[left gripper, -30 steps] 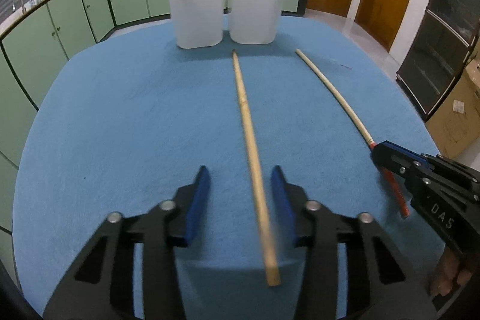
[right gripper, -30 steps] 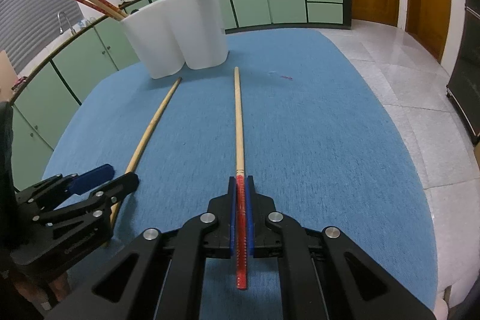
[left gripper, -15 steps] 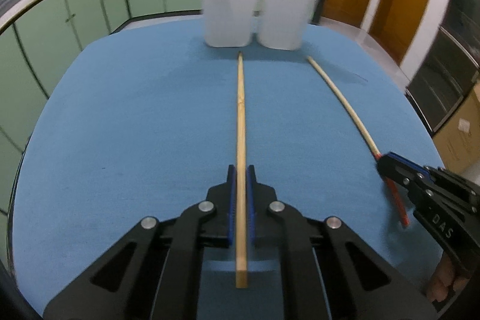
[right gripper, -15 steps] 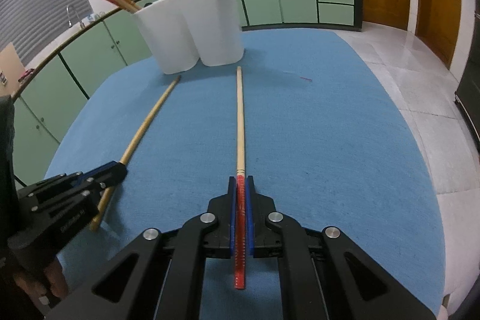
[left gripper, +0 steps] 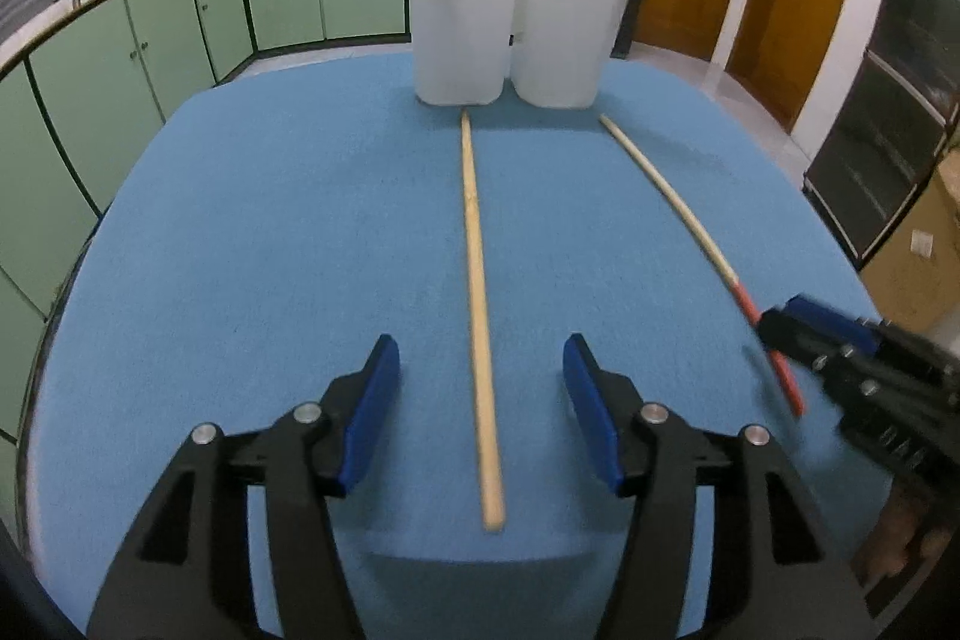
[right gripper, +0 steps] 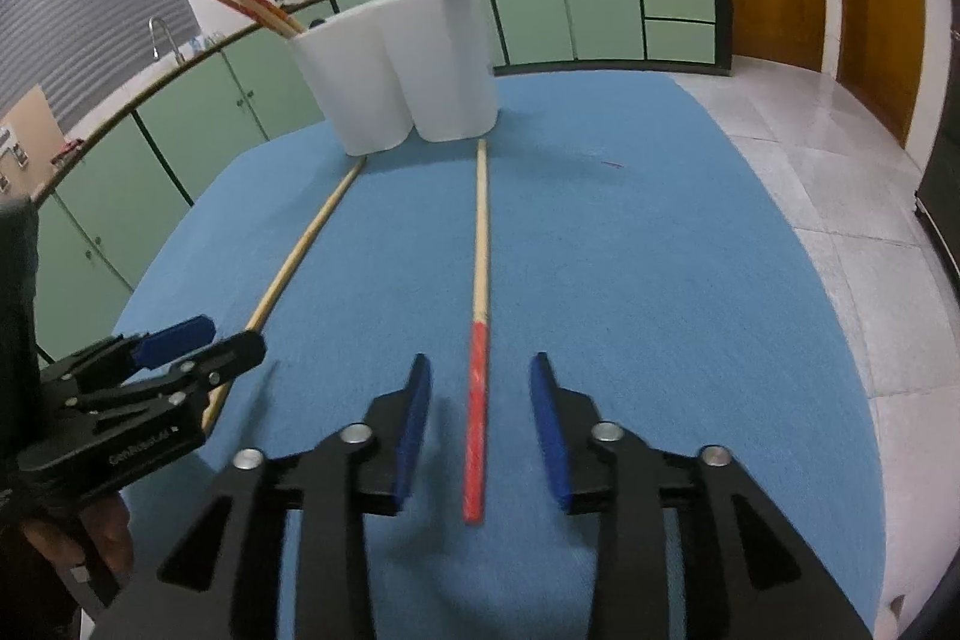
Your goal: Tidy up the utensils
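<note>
Left gripper (left gripper: 480,415) opening, blue pads clear of plain pale wooden chopstick (left gripper: 477,280) lying between them on blue felt tablecloth (left gripper: 270,232). Right gripper (right gripper: 480,427) opening likewise around red-ended wooden chopstick (right gripper: 477,370). Far tips just short of white plastic two-compartment utensil holder (left gripper: 510,34). Risk: loose sticks rolling or skewing on reclosing. Open cloth either side; near table edge close below grippers.

Two chopsticks (left gripper: 477,280) before holder (left gripper: 462,34)
</note>
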### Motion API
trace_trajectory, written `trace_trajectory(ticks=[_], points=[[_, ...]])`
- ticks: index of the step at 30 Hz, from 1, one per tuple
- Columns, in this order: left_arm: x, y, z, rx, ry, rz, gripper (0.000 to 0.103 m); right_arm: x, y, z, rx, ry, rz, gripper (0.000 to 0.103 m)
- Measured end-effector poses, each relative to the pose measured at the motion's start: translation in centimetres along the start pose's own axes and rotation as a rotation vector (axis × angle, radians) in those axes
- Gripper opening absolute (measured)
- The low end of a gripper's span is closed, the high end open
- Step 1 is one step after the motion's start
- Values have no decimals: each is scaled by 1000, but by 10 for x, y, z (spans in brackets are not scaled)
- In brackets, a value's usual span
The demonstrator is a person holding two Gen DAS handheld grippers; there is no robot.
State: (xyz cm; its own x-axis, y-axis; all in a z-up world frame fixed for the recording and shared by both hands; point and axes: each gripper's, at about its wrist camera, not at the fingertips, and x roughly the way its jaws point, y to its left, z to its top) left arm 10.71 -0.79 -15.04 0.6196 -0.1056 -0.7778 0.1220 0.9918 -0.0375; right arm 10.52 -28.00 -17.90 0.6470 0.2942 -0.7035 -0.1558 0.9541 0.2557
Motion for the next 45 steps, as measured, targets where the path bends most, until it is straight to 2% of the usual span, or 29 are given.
trace_trajectory(ticks=[1, 3, 6, 15, 16, 21, 27, 28, 32, 33, 34, 35, 43, 45], points=[[-1, 1, -4, 3, 4, 3, 64, -3, -2, -2, 4, -5, 3, 45], [-5, 4, -14, 6, 13, 3, 72, -9, -4, -7, 4, -7, 11, 59], [-9, 5, -23, 21, 25, 11, 78, -14, -4, -14, -22, 9, 18, 66], [-20, 11, -35, 14, 49, 26, 90, -18, 5, -25, -75, 40, 10, 68], [-20, 11, -36, 14, 53, 26, 90, -19, 5, -26, -79, 40, 9, 69], [-18, 12, -37, 10, 57, 35, 94, -17, 9, -28, -87, 50, 19, 90], [-16, 12, -35, 2, 59, 42, 94, -16, 10, -28, -72, 49, 16, 90], [-15, 12, -35, -1, 59, 44, 94, -17, 9, -28, -67, 48, 16, 89], [-16, 13, -33, -23, 52, 33, 94, -17, 6, -26, -59, 44, -17, 66], [-16, 13, -33, -25, 50, 31, 90, -17, 5, -25, -57, 44, -22, 58], [-16, 12, -33, -25, 47, 31, 88, -17, 4, -24, -53, 44, -24, 54], [-16, 11, -32, -22, 45, 33, 80, -17, 3, -24, -49, 45, -26, 49], [-16, 4, -31, -12, 34, 17, 65, -15, 9, -26, -75, 50, -30, 29], [-16, 3, -31, -12, 29, 18, 58, -14, 10, -26, -77, 50, -32, 21]])
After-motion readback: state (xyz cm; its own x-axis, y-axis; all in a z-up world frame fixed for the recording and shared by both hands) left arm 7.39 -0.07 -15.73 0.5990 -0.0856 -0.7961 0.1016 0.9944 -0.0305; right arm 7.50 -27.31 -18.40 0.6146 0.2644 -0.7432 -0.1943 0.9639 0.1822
